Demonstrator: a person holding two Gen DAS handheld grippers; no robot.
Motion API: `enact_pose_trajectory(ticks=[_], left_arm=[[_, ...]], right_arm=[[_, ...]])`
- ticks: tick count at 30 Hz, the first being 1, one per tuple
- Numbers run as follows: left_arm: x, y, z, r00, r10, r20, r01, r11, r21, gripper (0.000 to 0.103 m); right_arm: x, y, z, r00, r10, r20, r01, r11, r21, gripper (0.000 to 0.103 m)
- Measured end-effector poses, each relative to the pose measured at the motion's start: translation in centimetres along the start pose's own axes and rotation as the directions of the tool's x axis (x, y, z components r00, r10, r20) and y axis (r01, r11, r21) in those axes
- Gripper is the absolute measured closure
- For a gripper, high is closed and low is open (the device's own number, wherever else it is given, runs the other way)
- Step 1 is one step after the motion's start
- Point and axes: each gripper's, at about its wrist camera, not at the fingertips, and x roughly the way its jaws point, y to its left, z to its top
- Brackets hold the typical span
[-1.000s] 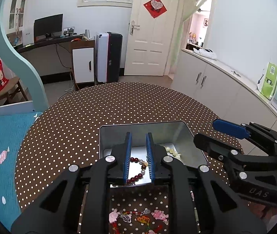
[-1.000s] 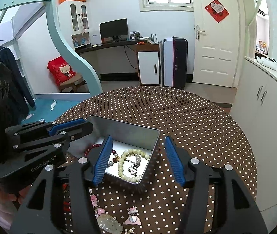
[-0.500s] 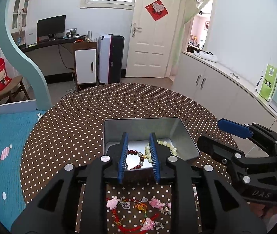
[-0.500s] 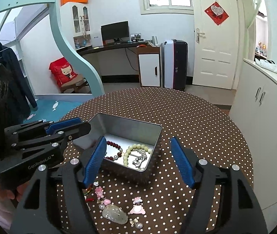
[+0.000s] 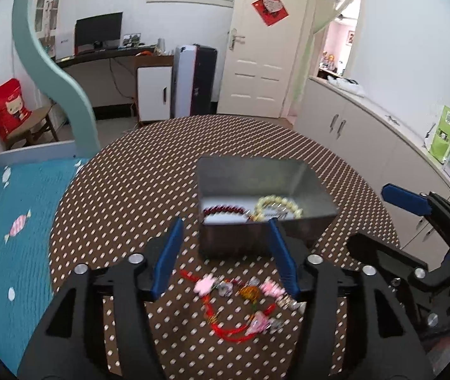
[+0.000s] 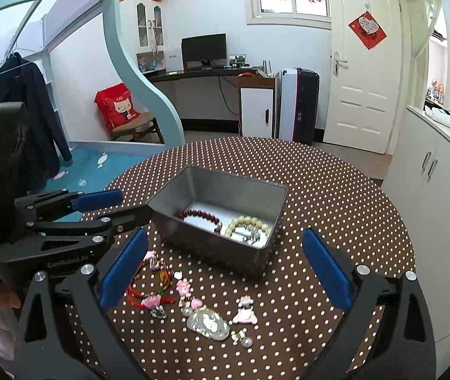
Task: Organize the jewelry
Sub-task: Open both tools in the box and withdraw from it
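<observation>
A metal tin (image 5: 234, 247) (image 6: 215, 253) stands on the dotted round table. Inside lie a dark red bead bracelet (image 5: 223, 210) (image 6: 201, 214) and a pale bead bracelet (image 5: 277, 205) (image 6: 250, 223). In front of the tin lies a red cord bracelet with pink charms (image 5: 237, 304) (image 6: 149, 291). My left gripper (image 5: 225, 259) is open and empty, above that cord bracelet, just short of the tin. My right gripper (image 6: 221, 272) is open and empty, wide over the loose pieces: a pink bear charm (image 6: 245, 310), a grey-white pendant (image 6: 207, 321) and small pearl studs (image 6: 244, 340).
The table (image 6: 336, 196) drops off at its round edge on all sides. White cabinets (image 6: 440, 190) stand to the right, a teal bed frame (image 6: 136, 72) and blue mattress (image 5: 6, 221) to the left. The right gripper shows in the left wrist view (image 5: 415, 221).
My left gripper let go of the dark red bracelet into the tin, drew back toward me and opened wide. My right gripper also drew back and opened a little more.
</observation>
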Motion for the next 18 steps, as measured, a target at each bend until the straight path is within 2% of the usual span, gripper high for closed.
enact_pose_trajectory(ticks=[1, 6, 9, 14, 15, 18], left_arm=[[0.0, 0.3, -0.3, 1.000, 0.004, -0.005, -0.004, 1.000, -0.008, 0.036], [-0.1, 1.6, -2.0, 0.998, 0.021, -0.053, -0.022, 0.999, -0.029, 0.028], [0.1, 2.0, -3.3, 0.996, 0.014, -0.084, -0.017, 0.999, -0.033, 0.028], [1.0, 2.1, -4.6, 0.991, 0.011, -0.133, -0.013, 1.000, -0.021, 0.029], [1.2, 2.1, -4.8, 0.989, 0.018, -0.145, -0.021, 1.000, -0.018, 0.030], [1.9, 1.9, -5.5, 0.983, 0.029, -0.182, -0.028, 1.000, 0.004, 0.052]], right_arm=[[0.1, 0.1, -0.2, 1.000, 0.005, -0.008, -0.005, 1.000, 0.004, 0.008], [0.7, -0.2, -1.3, 0.999, 0.024, -0.043, -0.020, 0.997, 0.074, 0.008], [1.1, -0.8, -2.1, 0.997, 0.041, -0.065, -0.032, 0.990, 0.136, 0.008], [1.4, -1.3, -3.1, 0.996, -0.002, -0.089, 0.016, 0.987, 0.160, 0.008], [1.5, -1.4, -3.3, 0.995, -0.005, -0.096, 0.021, 0.986, 0.164, 0.008], [1.8, -1.6, -3.8, 0.993, -0.020, -0.116, 0.039, 0.986, 0.163, 0.008]])
